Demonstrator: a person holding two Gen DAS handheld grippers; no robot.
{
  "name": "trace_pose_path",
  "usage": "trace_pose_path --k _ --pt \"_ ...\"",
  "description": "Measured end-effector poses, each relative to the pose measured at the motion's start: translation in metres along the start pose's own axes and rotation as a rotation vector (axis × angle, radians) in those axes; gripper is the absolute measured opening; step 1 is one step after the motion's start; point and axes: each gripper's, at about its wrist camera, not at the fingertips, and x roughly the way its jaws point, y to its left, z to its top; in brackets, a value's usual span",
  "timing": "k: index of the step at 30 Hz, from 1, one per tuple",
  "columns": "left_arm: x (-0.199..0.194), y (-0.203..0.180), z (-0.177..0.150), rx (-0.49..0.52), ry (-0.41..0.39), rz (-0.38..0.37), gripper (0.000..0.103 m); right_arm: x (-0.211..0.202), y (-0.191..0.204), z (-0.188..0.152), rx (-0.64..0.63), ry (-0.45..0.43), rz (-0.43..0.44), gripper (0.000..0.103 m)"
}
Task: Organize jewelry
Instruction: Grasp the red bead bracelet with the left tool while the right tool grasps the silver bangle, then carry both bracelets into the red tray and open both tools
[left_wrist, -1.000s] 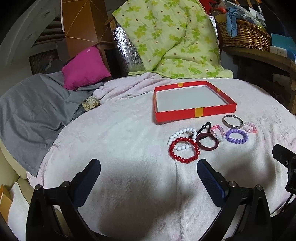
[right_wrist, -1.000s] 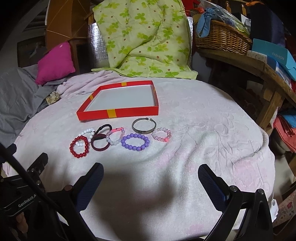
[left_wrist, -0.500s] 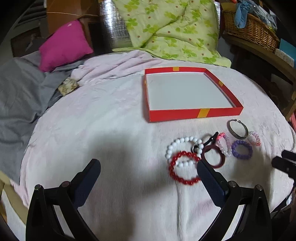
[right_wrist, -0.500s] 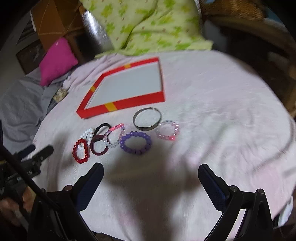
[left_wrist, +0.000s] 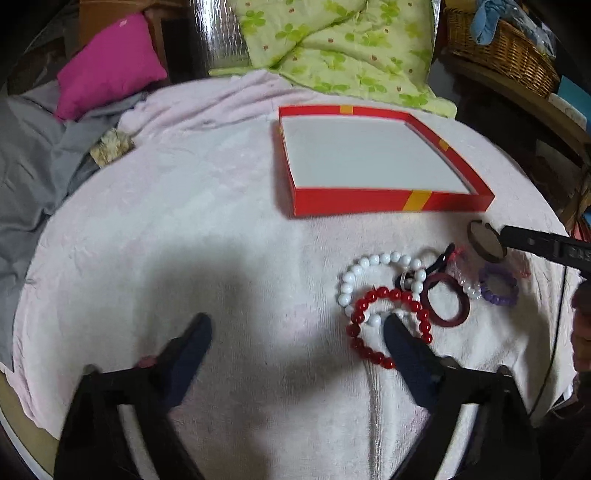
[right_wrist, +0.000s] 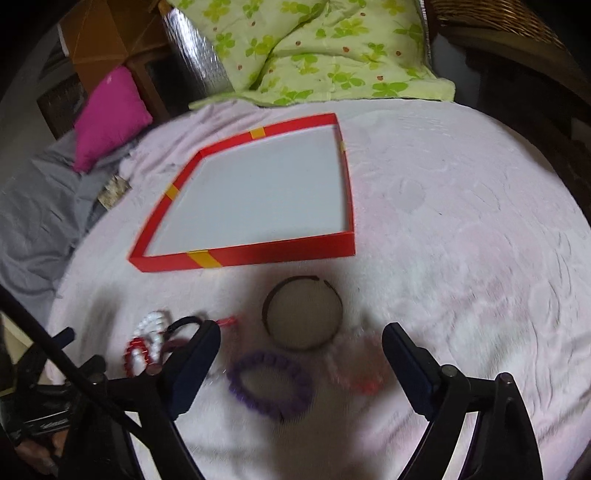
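A shallow red tray (left_wrist: 391, 198) with a white floor lies empty on the pink cloth; it also shows in the right wrist view (right_wrist: 258, 254). In front of it lie bracelets: white beads (left_wrist: 364, 263), red beads (left_wrist: 369, 352), a dark red ring (left_wrist: 447, 320), purple beads (left_wrist: 498, 295). My left gripper (left_wrist: 297, 334) is open low over the cloth, its right finger over the red beads. My right gripper (right_wrist: 301, 345) is open just above the metal bangle (right_wrist: 301, 317), with the purple beads (right_wrist: 269, 384) and a blurred pale pink bracelet (right_wrist: 351, 373) beneath.
A green flowered quilt (left_wrist: 343, 48), a magenta cushion (left_wrist: 107, 62) and grey cloth (left_wrist: 29, 162) lie behind and left. A wicker basket (left_wrist: 506, 44) stands on a wooden shelf at the right. The round table's edge (right_wrist: 554, 192) curves off right.
Both grippers have moved forward and down toward the bracelets. The right one now hangs over the metal bangle; the left one's right finger now covers the red beads.
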Motion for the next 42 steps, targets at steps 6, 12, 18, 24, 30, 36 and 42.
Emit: trace_pose_path --k 6,12,18,24,30,36,42 --pt "0.004 -0.007 -0.002 0.042 0.009 -0.051 0.079 0.029 0.005 0.005 -0.011 0.059 -0.098 0.089" --pt "0.013 -0.014 0.002 0.059 0.040 -0.092 0.060 0.033 0.002 0.006 0.011 0.029 -0.098 0.062" --pt "0.029 -0.016 0.005 0.060 0.075 -0.152 0.037 0.035 0.007 0.006 -0.012 0.002 -0.113 0.062" --pt "0.029 -0.015 0.004 0.073 0.066 -0.216 0.011 0.027 0.001 0.004 0.004 -0.007 -0.091 0.062" --pt "0.017 -0.017 0.006 0.105 0.026 -0.253 0.010 0.011 -0.004 0.000 0.024 -0.030 -0.048 0.062" --pt "-0.004 -0.014 0.012 0.101 -0.032 -0.310 0.010 -0.010 -0.006 -0.003 0.053 -0.068 -0.005 0.062" --pt "-0.028 -0.022 0.023 0.119 -0.116 -0.365 0.010 -0.024 -0.008 0.003 0.090 -0.149 0.029 0.062"
